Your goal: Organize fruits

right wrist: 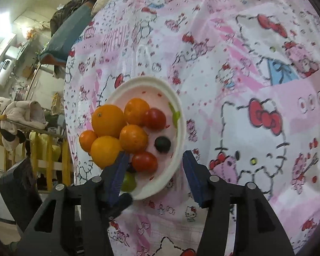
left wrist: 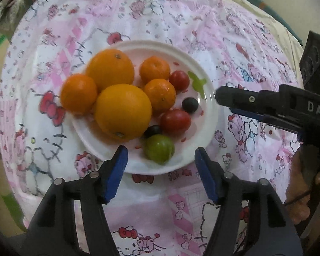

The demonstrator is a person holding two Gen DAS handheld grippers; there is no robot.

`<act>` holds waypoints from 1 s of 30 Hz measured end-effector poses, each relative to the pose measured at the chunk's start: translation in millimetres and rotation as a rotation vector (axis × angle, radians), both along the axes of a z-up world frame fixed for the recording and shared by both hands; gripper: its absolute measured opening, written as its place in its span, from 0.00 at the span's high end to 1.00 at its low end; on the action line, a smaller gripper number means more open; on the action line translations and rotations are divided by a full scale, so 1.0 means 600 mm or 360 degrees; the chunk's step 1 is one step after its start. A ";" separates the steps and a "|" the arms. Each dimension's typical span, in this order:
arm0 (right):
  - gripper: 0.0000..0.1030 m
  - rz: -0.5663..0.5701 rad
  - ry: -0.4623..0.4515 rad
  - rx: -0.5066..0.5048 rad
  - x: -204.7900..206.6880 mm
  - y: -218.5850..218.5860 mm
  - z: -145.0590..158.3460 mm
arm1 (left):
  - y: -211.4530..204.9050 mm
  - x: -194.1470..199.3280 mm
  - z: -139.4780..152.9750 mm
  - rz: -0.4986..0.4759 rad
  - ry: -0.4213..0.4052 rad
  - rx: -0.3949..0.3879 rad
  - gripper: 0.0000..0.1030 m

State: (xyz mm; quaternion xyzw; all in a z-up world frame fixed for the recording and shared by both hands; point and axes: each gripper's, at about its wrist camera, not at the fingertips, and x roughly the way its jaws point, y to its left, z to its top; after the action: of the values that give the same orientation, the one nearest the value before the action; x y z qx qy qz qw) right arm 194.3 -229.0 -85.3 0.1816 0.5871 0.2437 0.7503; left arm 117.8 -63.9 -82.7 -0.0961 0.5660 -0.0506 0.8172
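We see every fruit gathered on the white plate [left wrist: 209,115], which lies on the pink cartoon-print cloth [left wrist: 202,32]: two large oranges [left wrist: 122,111], three mandarins [left wrist: 79,93] around them on the left half, and on the right two red tomatoes [left wrist: 175,121], a green fruit [left wrist: 159,151] and two dark berries [left wrist: 189,104]. No fruit lies loose on the cloth. Our left tool [left wrist: 161,172] hovers at the plate's near rim, jaws apart and empty; our right tool [right wrist: 152,175] hovers likewise, jaws apart, holding nothing. We judge the gathering essentially finished; at most some tidying remains.
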 end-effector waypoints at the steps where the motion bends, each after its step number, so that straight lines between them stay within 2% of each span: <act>1: 0.44 -0.0005 -0.0015 -0.0010 0.000 -0.003 0.004 | 0.003 -0.003 0.006 0.0006 -0.0022 0.0011 0.40; 5: 0.27 -0.0026 -0.0124 -0.0056 -0.011 -0.015 0.033 | 0.019 -0.019 0.040 0.0057 -0.0138 0.0088 0.40; 7: 0.23 -0.0042 -0.0187 -0.0069 -0.023 -0.021 0.052 | 0.042 -0.029 0.056 0.0141 -0.0176 0.0101 0.40; 9: 0.20 -0.0046 -0.0254 -0.0072 -0.042 -0.024 0.074 | 0.069 -0.033 0.064 0.0196 -0.0177 0.0084 0.32; 10: 0.18 -0.0036 -0.0296 -0.0074 -0.055 -0.024 0.089 | 0.083 -0.035 0.070 0.0228 -0.0189 0.0088 0.18; 11: 0.13 -0.0027 -0.0337 -0.0076 -0.068 -0.024 0.104 | 0.093 -0.038 0.075 0.0254 -0.0197 0.0101 0.12; 14: 0.04 -0.0005 -0.0448 -0.0090 -0.104 -0.023 0.134 | 0.116 -0.059 0.095 0.0299 -0.0231 0.0116 0.10; 18: 0.02 -0.0061 -0.0563 -0.0125 -0.155 -0.032 0.152 | 0.133 -0.106 0.123 0.0314 -0.0338 0.0140 0.08; 21: 0.02 -0.0048 -0.0613 -0.0189 -0.181 -0.022 0.157 | 0.129 -0.142 0.142 0.0284 -0.0430 0.0160 0.01; 26: 0.00 -0.0082 -0.0741 -0.0278 -0.226 -0.017 0.163 | 0.107 -0.192 0.170 0.0219 -0.0606 0.0238 0.01; 30: 0.00 -0.0084 -0.0780 -0.0299 -0.252 -0.008 0.149 | 0.115 -0.213 0.175 0.0305 -0.0681 0.0180 0.01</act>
State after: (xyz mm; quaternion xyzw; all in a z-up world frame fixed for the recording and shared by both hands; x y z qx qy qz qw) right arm 43.1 -234.0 3.9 0.0619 0.4029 0.2051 0.8898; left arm -10.2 4.9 22.5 -0.0906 0.3703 0.0395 0.9236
